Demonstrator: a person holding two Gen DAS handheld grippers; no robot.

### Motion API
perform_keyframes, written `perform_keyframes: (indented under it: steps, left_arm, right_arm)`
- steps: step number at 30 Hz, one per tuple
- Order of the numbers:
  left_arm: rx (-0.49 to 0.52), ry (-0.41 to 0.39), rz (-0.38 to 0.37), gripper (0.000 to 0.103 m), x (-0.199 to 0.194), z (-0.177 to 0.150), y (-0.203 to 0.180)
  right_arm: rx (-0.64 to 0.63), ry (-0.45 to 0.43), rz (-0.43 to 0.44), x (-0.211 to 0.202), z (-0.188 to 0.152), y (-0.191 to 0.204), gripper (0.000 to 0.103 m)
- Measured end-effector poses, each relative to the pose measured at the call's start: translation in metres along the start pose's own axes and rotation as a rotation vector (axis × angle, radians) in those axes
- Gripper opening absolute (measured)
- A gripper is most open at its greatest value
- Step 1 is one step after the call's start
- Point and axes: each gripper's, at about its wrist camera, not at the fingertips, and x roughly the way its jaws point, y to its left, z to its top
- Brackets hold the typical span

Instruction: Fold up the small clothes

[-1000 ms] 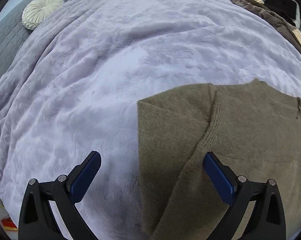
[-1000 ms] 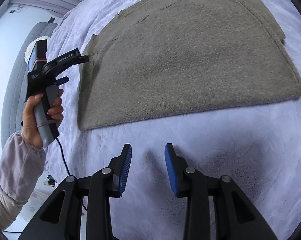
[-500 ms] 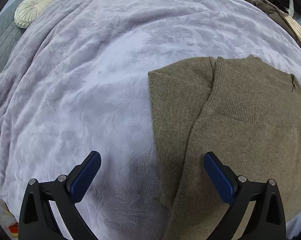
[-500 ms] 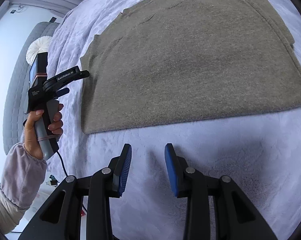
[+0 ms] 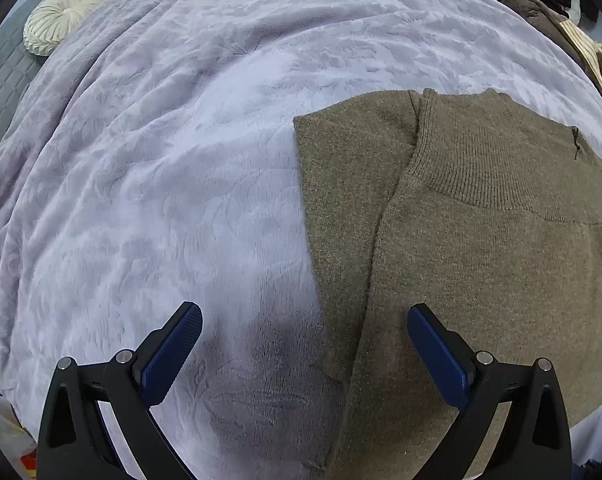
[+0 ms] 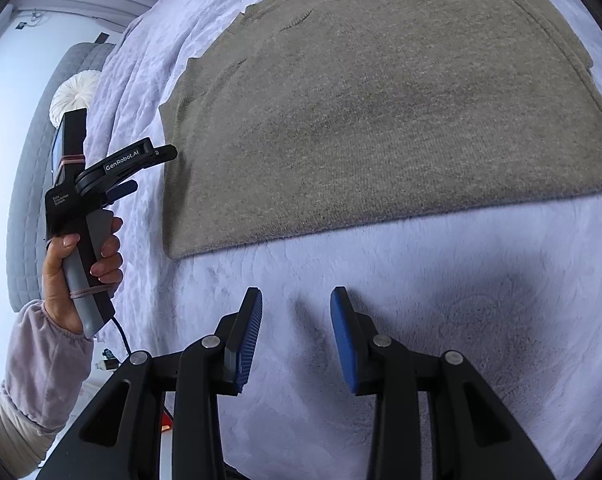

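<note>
On the lilac plush blanket (image 5: 161, 168) our olive knit sweater (image 5: 481, 260) lies flat; left gripper (image 5: 304, 330) gapes wide, right gripper (image 6: 296, 322) half open, both empty, so we risk pinching only 1 layer

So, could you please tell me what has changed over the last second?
The left hand-held gripper has moved forward along the olive sweater's side edge, nothing gripped. The right hand-held gripper has edged closer to the hem. Both remain open; the sweater lies unmoved on the lilac blanket.
</note>
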Motion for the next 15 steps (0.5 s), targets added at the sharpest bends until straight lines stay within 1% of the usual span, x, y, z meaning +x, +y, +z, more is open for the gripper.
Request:
perform_keyframes:
  steps: [3, 5, 11, 15]
  left_arm:
    - [-0.001, 0.007, -0.01, 0.103, 0.0, -0.002, 0.002]
    - [-0.006, 0.012, -0.03, 0.103, -0.001, -0.006, 0.004]
    - [-0.037, 0.039, -0.145, 0.103, -0.005, -0.021, 0.017]
    - [-0.065, 0.064, -0.231, 0.103, -0.005, -0.031, 0.025]
  right_arm:
    - [0.011, 0.004, 0.003, 0.003, 0.002, 0.0, 0.039]
    - [0.013, 0.008, 0.007, 0.005, 0.005, 0.001, 0.039]
    - [0.031, 0.021, 0.036, 0.016, 0.008, 0.004, 0.039]
    - [0.071, 0.029, 0.1, 0.028, 0.012, 0.007, 0.039]
